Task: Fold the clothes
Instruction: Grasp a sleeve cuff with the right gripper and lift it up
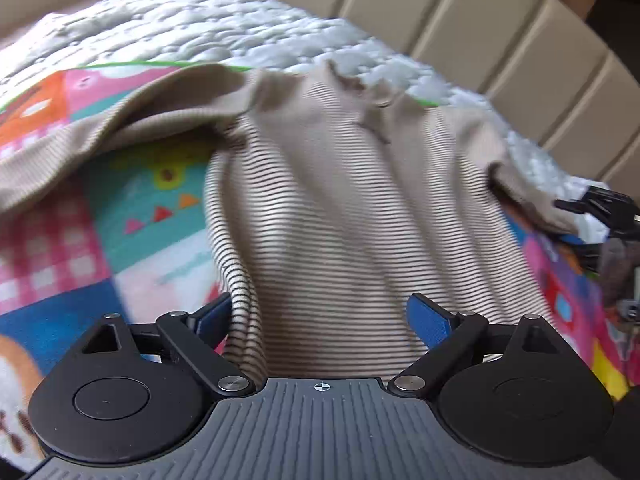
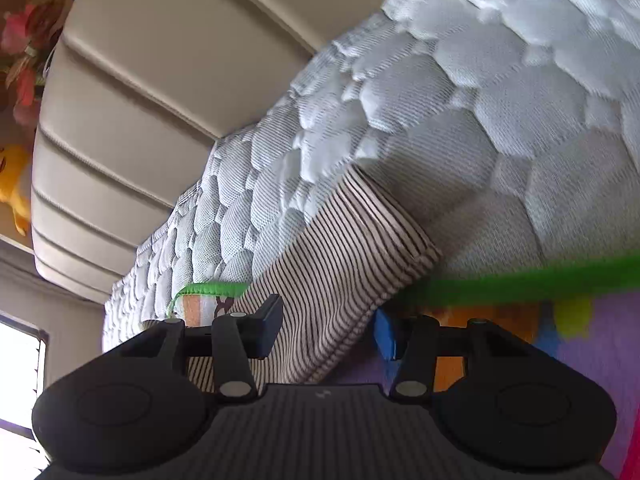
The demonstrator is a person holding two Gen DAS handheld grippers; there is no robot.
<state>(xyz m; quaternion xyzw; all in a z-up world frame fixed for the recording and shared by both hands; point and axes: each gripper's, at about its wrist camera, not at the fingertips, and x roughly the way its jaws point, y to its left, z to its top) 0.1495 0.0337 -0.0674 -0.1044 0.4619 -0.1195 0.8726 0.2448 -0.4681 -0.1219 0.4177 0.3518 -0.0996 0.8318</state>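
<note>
A beige garment with thin dark stripes (image 1: 340, 200) lies on a colourful play mat (image 1: 152, 208) on the bed, partly lifted and bunched. My left gripper (image 1: 320, 320) is open, its blue-padded fingers (image 1: 430, 322) wide apart with the cloth running between them. In the right wrist view a striped sleeve or hem end (image 2: 332, 280) passes between the fingers of my right gripper (image 2: 326, 328), which stands open around it. The other gripper shows at the right edge of the left wrist view (image 1: 604, 216).
A white quilted mattress (image 2: 440, 112) lies under the mat, whose green edge (image 2: 520, 280) crosses the right wrist view. A beige padded headboard (image 1: 480, 32) stands behind. Flowers and a yellow toy (image 2: 16, 184) sit on a shelf at the left.
</note>
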